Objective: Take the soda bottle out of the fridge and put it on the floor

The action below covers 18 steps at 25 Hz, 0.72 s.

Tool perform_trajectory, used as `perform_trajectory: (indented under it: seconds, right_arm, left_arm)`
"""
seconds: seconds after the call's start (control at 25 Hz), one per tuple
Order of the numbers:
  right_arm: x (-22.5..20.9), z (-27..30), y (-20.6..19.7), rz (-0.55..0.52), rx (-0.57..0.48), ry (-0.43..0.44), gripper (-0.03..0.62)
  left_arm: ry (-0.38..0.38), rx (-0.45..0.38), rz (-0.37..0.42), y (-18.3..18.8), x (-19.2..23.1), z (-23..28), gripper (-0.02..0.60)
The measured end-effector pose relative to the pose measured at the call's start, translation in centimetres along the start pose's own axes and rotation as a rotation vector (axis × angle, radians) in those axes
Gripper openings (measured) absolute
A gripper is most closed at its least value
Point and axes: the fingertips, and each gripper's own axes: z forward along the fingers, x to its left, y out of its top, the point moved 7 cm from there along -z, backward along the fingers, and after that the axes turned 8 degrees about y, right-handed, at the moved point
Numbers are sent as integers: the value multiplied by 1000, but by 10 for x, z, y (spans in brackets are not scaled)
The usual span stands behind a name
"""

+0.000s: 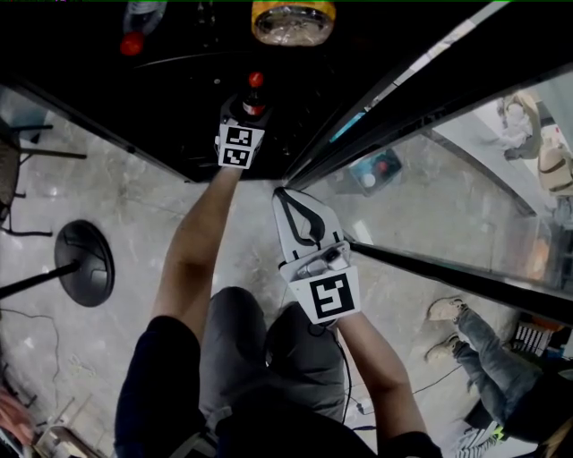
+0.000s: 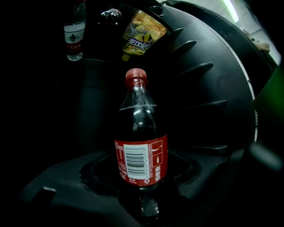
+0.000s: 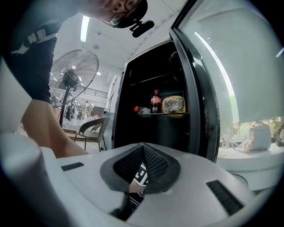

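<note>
The soda bottle [image 2: 141,146], dark cola with a red cap and red label, stands upright on a dark fridge shelf. In the head view only its red cap and neck [image 1: 255,89] show past my left gripper [image 1: 249,107], which reaches into the fridge. The bottle sits between that gripper's dark jaws [image 2: 142,177], which stand wide on both sides of it with a gap showing. My right gripper [image 1: 288,197] is white and hangs outside the fridge by the door edge, its jaws [image 3: 143,153] shut with nothing in them. From there the bottle [image 3: 155,102] shows small on the shelf.
On the same shelf are a lying bottle with a red cap [image 1: 139,27] and a yellow snack pack [image 1: 294,20]. The glass fridge door [image 1: 430,179] stands open at right. A fan base [image 1: 83,262] is on the floor at left; another person's legs [image 1: 483,349] are at lower right.
</note>
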Motion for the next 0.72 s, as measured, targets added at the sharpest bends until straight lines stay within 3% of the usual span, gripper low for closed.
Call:
perform_trajectory:
  seconds: [0.4,0.72]
  right_arm:
    - [0,-9,-3,-6,8,-11,18]
    - [-2,-11,-10,2,18,0,18]
  left_arm:
    - [26,36,6,3,0,-6,321]
    - [15,8,-12,0,8,-36,321]
